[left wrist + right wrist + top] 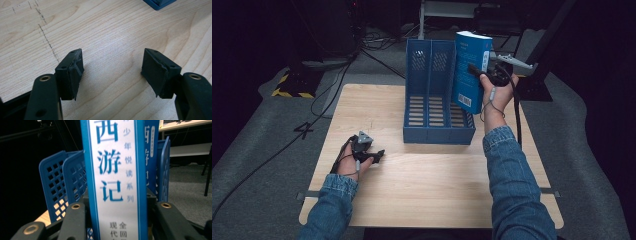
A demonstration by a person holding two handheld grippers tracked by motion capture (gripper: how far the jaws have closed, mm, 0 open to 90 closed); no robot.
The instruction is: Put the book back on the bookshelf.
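Observation:
A blue book with a white spine label hangs upright, slightly tilted, above the right compartment of a blue slotted file rack at the back middle of the wooden table. My right gripper is shut on the book from its right side. In the right gripper view the book's spine is clamped between the jaws of the right gripper, with the rack's perforated walls behind it. My left gripper rests on the table at the front left. Its jaws are open over bare wood.
A corner of the rack shows at the top of the left gripper view. Cables run across the grey floor at the left, past a black-and-yellow striped base. A dark stand rises off the table's back right corner.

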